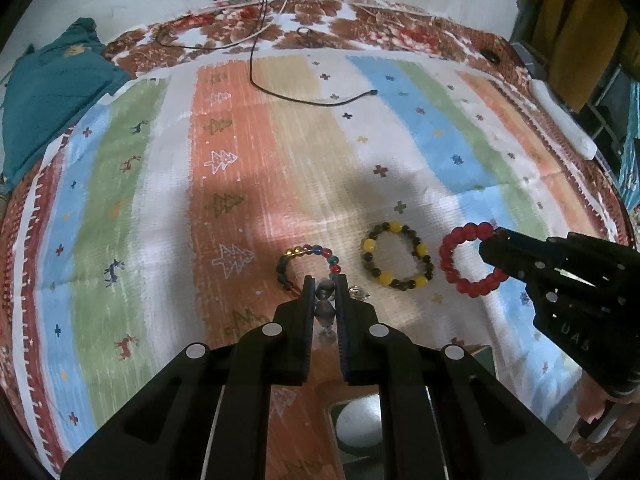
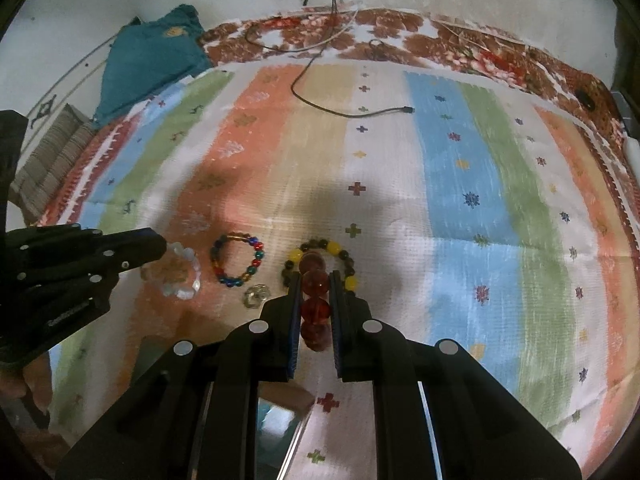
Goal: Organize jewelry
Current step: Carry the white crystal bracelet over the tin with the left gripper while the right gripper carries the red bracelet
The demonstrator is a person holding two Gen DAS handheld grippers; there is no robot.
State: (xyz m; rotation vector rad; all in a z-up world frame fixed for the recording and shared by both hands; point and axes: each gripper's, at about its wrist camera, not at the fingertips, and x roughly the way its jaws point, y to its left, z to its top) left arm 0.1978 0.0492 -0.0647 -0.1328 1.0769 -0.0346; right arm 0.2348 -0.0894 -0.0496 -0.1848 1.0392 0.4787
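My left gripper [image 1: 325,280] is shut on a clear white bead bracelet [image 2: 188,276], whose grey-looking beads show between the fingers in the left wrist view [image 1: 325,300]. My right gripper [image 2: 315,274] is shut on a red bead bracelet [image 1: 468,260], its beads [image 2: 315,292] edge-on between the fingers. A multicolour bead bracelet [image 1: 308,264] [image 2: 238,260] and a yellow-and-black bead bracelet [image 1: 398,256] [image 2: 344,256] lie flat on the striped cloth between the two grippers. A small clear crystal piece [image 2: 256,296] lies near the multicolour bracelet.
The striped cloth [image 1: 280,140] covers a bed-like surface. A black cable [image 1: 304,98] trails across its far part. A teal cloth [image 1: 52,92] lies at the far left. A white object [image 1: 564,120] lies at the right edge. A box with a mirror-like inside [image 1: 356,424] sits below the grippers.
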